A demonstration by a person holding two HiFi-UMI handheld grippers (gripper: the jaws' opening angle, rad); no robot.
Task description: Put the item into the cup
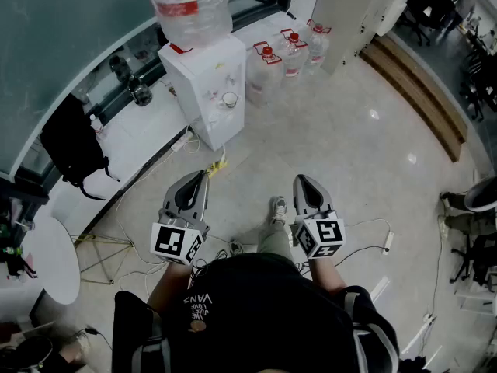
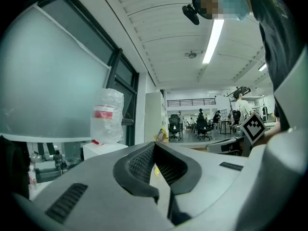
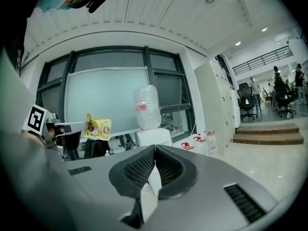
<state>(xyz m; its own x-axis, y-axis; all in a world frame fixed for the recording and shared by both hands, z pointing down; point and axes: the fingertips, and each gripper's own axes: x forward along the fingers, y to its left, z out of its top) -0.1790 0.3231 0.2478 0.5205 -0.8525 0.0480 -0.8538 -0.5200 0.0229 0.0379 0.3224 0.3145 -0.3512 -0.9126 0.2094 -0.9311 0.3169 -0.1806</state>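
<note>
right gripper view shows the left gripper (image 3: pixel 88 125) shut tight on a yellow packet (image 3: pixel 98 128), held up in the air, well short of the water cooler (image 3: pixel 153 137). the right gripper (image 3: pixel 154 150) is closed too, with nothing in it. what looks like a small cup (image 1: pixel 229 99) sits on the cooler's front. i think the next step is to carry the packet over there. the floor (image 1: pixel 349 154) is shiny, spare water bottles (image 1: pixel 289 53) stand beside the cooler, and big windows (image 3: pixel 106 95) are behind it.
</note>
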